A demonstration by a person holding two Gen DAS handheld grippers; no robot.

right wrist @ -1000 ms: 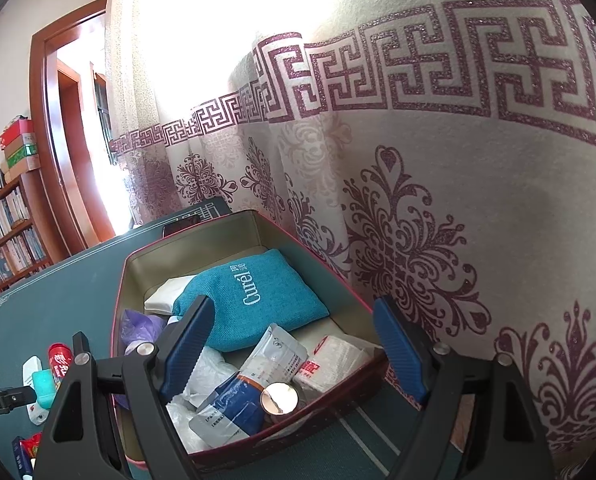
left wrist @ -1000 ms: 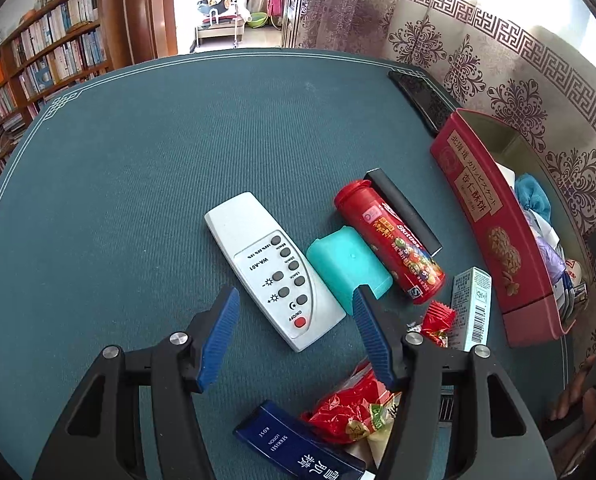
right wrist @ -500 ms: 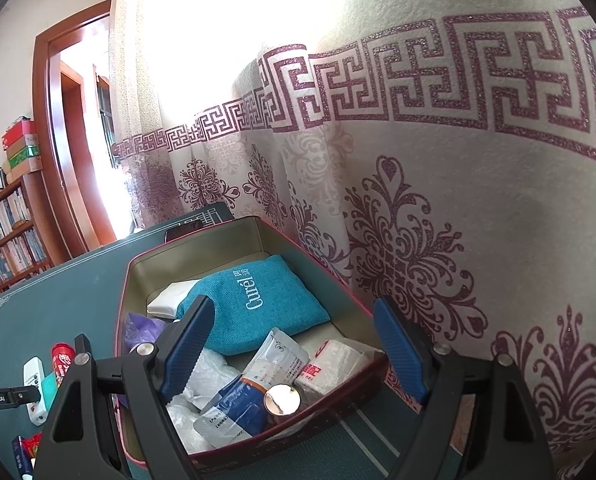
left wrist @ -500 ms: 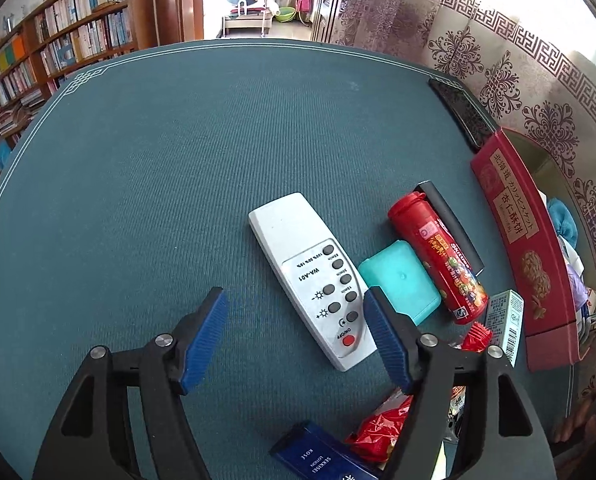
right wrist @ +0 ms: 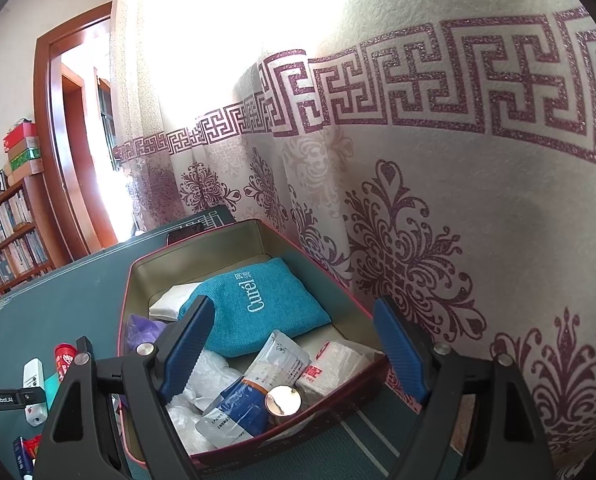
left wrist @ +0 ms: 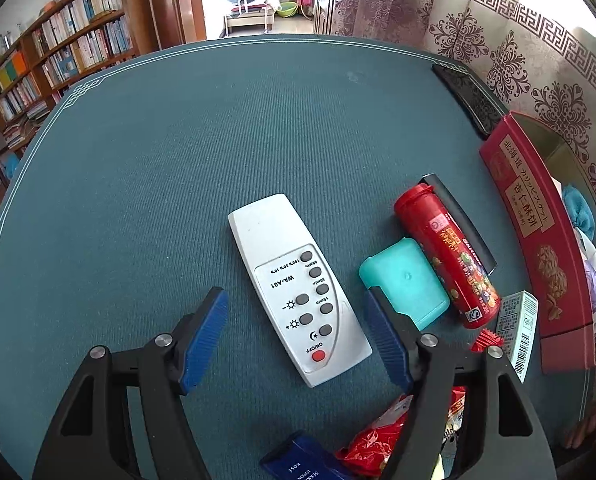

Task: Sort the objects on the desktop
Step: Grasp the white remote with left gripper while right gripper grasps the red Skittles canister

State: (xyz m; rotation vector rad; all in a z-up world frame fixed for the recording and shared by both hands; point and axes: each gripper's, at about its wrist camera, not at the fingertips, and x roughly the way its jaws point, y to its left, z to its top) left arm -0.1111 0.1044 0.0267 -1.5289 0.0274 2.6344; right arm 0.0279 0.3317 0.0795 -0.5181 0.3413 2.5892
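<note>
I had the wide teal felt-covered table (left wrist: 178,168) under me, and at its right edge, against the patterned curtain, the long red tin box (left wrist: 534,232) that I took for the place things were being sorted into; in the right wrist view its open inside already held a teal cloth pouch (right wrist: 258,304), sachets and white packets. My right gripper (right wrist: 294,344) hung over that box (right wrist: 226,248) with its jaws wide apart and nothing in them. My left gripper (left wrist: 298,332) was also spread wide, empty, its blue pads either side of the button end of the flat white plastic remote control (left wrist: 298,284), which lay on the felt at a slant. I judged the remote to be the piece in hand: to do it well I needed to turn the jaws square across its narrow width, come down low and close on its long edges, since it was thin and slick. The turquoise plastic case (left wrist: 402,284) lay just beside my right pad and could be nudged; the red cylindrical snack tube (left wrist: 446,260) touched it beyond. Red wrappers (left wrist: 374,444) and a dark blue sachet (left wrist: 298,464) sat near my wrist, and a small white carton (left wrist: 518,328) lay by the box.
</note>
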